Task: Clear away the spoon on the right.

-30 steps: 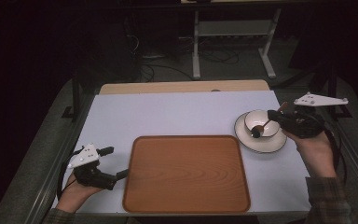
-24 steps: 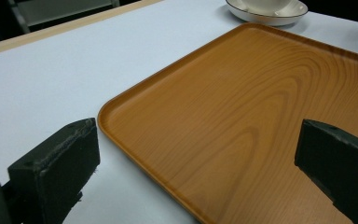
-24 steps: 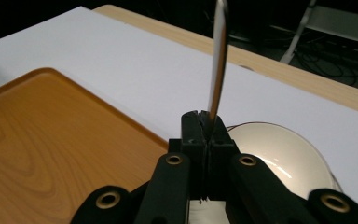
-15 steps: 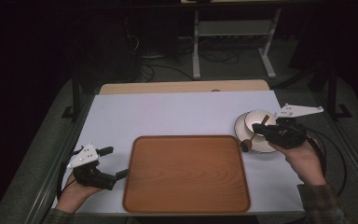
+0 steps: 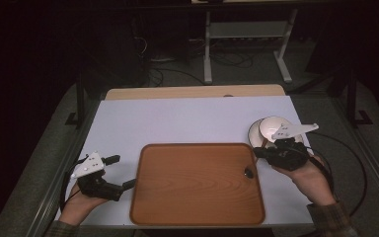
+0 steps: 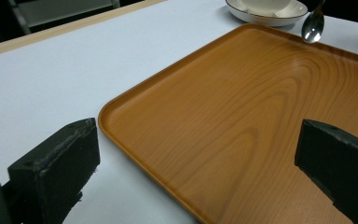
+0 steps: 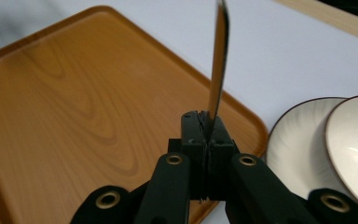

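While my right gripper [image 7: 208, 133] clamps spoon [image 7: 218, 65] by handle, bowl end hangs above tray [image 5: 197, 185] right edge. Thin steel: light, stiff, slippery; grip flat handle. Left gripper [image 6: 200, 172] gapes empty beside tray.

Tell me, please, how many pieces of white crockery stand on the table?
2. A saucer stands on the table just past the wooden tray's far right corner, and a cup sits on it. The right gripper partly covers both, so something small could be hidden.
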{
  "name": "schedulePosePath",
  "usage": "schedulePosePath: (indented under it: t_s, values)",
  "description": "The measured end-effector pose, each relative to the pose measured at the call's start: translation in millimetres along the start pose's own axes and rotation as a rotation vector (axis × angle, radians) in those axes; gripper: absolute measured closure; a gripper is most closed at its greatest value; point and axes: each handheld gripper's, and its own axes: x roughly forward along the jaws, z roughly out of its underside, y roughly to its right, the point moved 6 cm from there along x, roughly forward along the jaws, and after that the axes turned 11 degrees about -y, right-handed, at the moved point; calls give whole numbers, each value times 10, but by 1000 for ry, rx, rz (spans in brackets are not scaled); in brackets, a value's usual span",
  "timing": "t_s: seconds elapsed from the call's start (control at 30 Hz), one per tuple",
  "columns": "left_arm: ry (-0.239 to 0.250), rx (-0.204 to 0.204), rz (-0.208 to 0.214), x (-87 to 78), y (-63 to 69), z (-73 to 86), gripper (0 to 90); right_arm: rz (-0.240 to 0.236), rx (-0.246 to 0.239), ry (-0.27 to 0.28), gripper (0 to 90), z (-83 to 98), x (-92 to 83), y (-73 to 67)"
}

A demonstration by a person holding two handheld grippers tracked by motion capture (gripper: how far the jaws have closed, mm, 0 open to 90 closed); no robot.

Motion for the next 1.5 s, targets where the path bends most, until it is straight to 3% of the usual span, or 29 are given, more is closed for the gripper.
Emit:
schedulePosePath:
  t_s: [0.27,0.43,1.5]
  values:
    - [-2,2,0,3,4,-2,0,-16,-29,-49,880,78,111,-75]
    - [-4,1,0,7,0,0,0,-14,-36,-52,880,65,127,-85]
    - [-1,2,2,12,9,-5,0,-37,-101,-85,879,-268,498,-161]
